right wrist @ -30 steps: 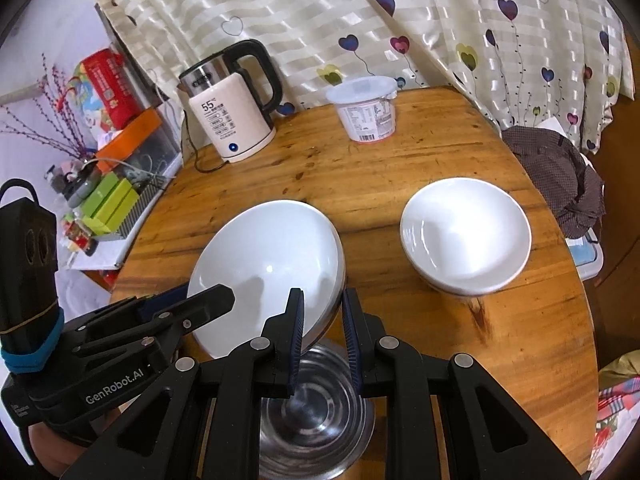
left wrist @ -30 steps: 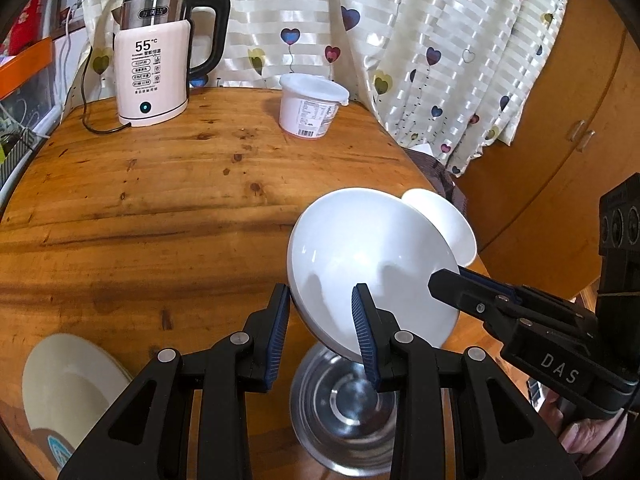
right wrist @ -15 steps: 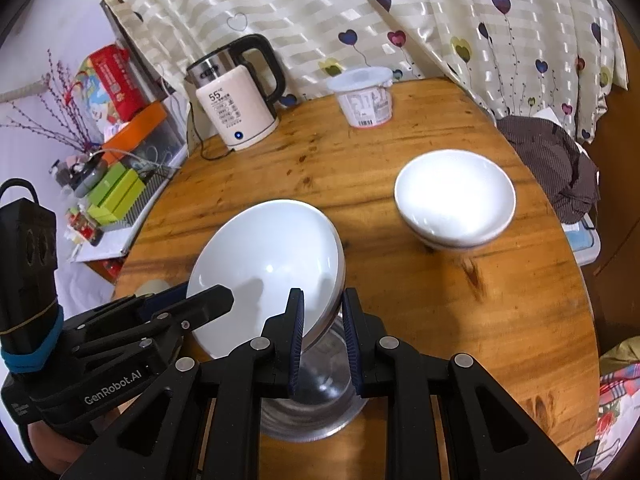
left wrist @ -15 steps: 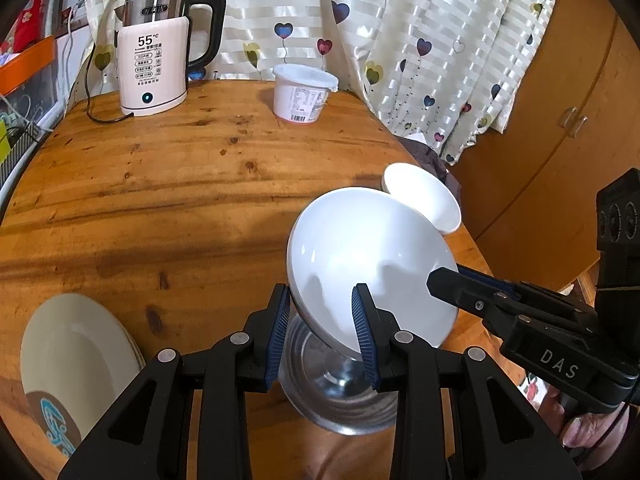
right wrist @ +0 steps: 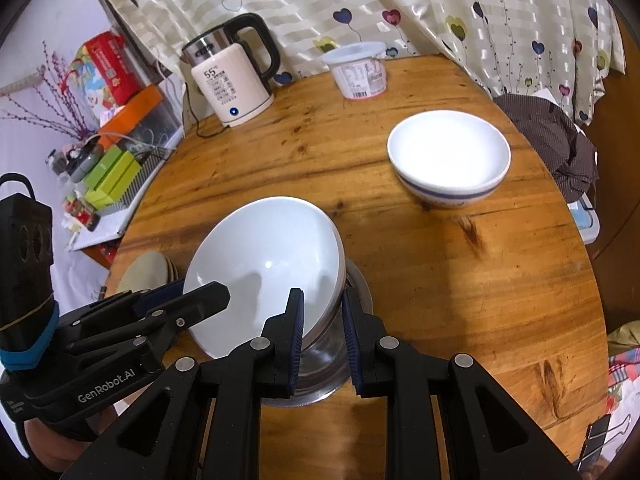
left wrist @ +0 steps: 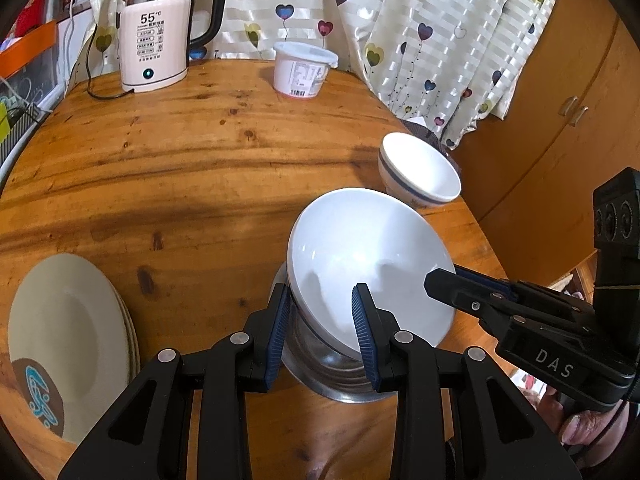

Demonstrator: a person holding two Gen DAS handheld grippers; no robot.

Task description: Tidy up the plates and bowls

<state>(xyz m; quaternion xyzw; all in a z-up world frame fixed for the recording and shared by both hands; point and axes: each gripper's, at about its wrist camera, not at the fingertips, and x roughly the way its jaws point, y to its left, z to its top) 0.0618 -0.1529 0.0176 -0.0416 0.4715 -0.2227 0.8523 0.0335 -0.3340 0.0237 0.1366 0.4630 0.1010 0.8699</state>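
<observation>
White porcelain fills the middle of both my views: a large white bowl [left wrist: 368, 264], tilted and held up between my two claws just above a steel bowl [left wrist: 332, 372] that sits on the round wooden table [left wrist: 192, 184]. My left gripper [left wrist: 322, 326] clasps the bowl's near rim, one blue pad under the outer wall and the other inside the basin. My right gripper [right wrist: 322, 330] pinches the opposite rim more narrowly, its jaws nearly together with the thin edge caught between the pads. From the left wrist camera the right claw comes in from the right side, and a bit of my hand [left wrist: 588, 428] shows below it; from the right wrist camera the left claw comes in from the lower left.

The white bowl's lower edge dips into the mouth of the steel bowl; whether they touch I cannot tell.

Further along the table, near its right edge, stands a smaller white bowl with a blue band [right wrist: 450, 160], which looks to be nested in another like it. At the left edge lies a stack of cream plates [left wrist: 68, 336], the top one bearing a brown patch with a blue design. At the back stand a pale pink electric kettle [left wrist: 158, 36] and a lidded white plastic tub [left wrist: 302, 70], in front of a striped curtain with hearts [left wrist: 420, 20].
</observation>
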